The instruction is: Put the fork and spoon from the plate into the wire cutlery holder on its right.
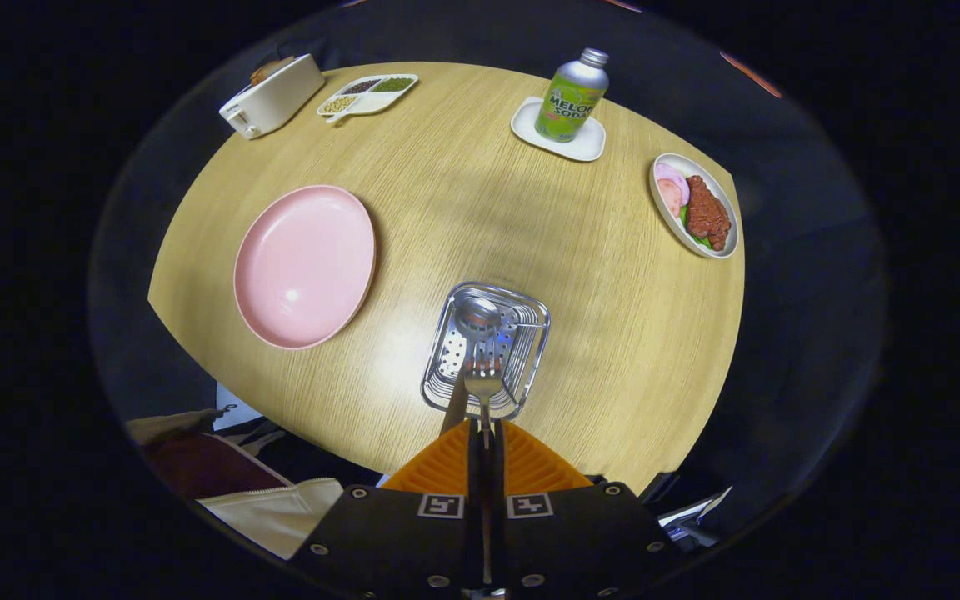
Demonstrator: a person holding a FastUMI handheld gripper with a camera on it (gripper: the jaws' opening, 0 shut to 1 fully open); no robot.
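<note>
Fork [482, 385]: a slim metal utensil, its handle pinched between the two fingers of the tongs [486, 433], which are pressed together on it; its tined head points forward, just over the near rim of the wire cutlery holder [532, 350]. Spoon [473, 325]: metal, standing in the holder, its rounded bowl up near the far rim and its handle slanting down toward the near left corner, just beside the fork. Holder: a bright rectangular wire basket with a perforated floor, standing on the wooden surface [463, 208] directly ahead of the fingers and near the surface's front edge.

Pink plate [305, 265]: round, bare, lying to the left of the holder and well apart from it, close to the left edge of the surface. Beyond the holder, a broad stretch of bare wood. At the far side: a white toaster [272, 96] at the left corner, a divided white dish [367, 94] of beans beside it, and a green soda bottle [572, 96] upright on a small white tray [559, 133]. At the right edge, an oval dish of model food [694, 207] with meat, sliced sausage and greens.

Below the near left edge, folded cloth [222, 475] in dark red and cream.
</note>
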